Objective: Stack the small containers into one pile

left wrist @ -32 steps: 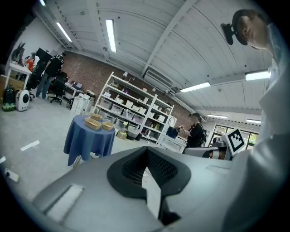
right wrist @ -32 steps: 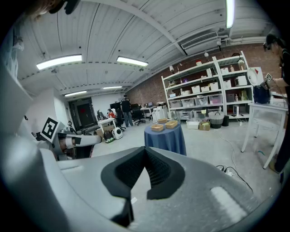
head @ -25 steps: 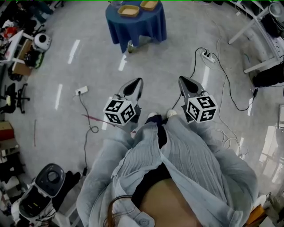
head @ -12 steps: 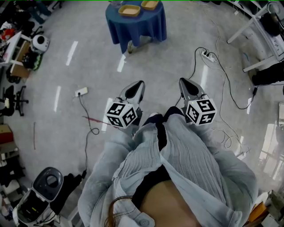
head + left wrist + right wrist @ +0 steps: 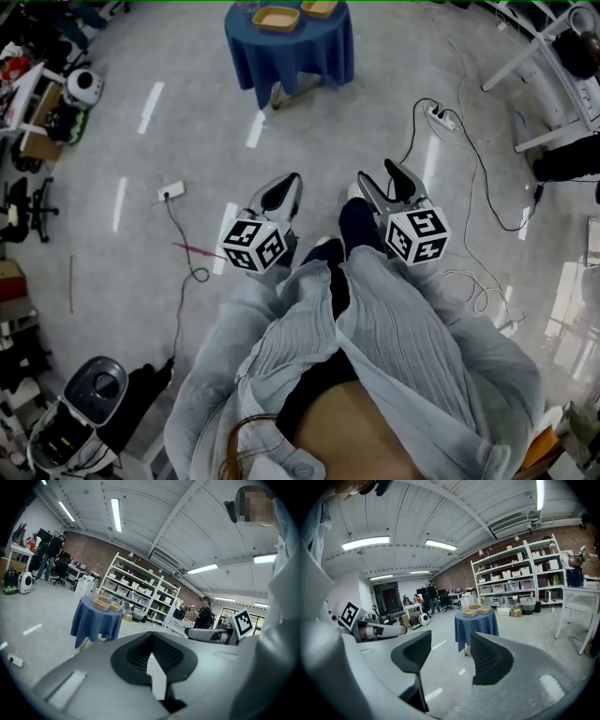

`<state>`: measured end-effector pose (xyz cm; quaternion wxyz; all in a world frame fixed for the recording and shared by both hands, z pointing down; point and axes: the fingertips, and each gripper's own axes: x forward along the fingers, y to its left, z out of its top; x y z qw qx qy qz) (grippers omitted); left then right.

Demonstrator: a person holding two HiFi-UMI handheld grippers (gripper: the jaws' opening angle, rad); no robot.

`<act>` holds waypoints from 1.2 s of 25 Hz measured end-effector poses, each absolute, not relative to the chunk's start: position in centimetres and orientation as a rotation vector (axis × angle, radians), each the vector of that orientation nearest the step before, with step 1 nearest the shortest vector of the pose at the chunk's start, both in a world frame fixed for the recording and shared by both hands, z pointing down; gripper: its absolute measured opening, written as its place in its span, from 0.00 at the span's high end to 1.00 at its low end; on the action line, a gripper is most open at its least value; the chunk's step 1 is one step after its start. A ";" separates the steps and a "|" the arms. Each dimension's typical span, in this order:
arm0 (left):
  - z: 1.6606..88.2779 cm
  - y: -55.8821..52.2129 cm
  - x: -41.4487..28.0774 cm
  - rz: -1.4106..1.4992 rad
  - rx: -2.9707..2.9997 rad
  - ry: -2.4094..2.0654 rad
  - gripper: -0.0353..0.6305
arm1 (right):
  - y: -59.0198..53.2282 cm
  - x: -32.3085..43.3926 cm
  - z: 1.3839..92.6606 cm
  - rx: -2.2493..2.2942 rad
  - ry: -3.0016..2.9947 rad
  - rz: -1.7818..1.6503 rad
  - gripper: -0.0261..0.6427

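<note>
The right claw (image 5: 450,644), shut before, is opening, empty.

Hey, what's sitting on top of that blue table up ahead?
A tan container and another container beside it, not stacked. The blue cloth covers the surface beneath them. Whether anything lies inside the containers is too small to tell.

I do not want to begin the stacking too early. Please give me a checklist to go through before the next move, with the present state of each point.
1. Sight of the small containers: ok, two lie side by side on the blue table, not stacked.
2. Reach to that table: not ok, it stands far ahead across the floor.
3. Readiness of the left gripper: not ok, jaws together, empty.
4. Readiness of the right gripper: ok, jaws opening, nothing between them.
5. Walking line: ok, it seems; the power strip and its cable lie off to the left.
</note>
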<state>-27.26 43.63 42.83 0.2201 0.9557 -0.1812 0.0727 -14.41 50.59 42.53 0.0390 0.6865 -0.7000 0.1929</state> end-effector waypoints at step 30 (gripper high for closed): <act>42.7 29.3 -13.8 0.172 2.600 -0.675 0.92 | 35.1 1.2 42.8 1.988 -2.222 0.607 0.58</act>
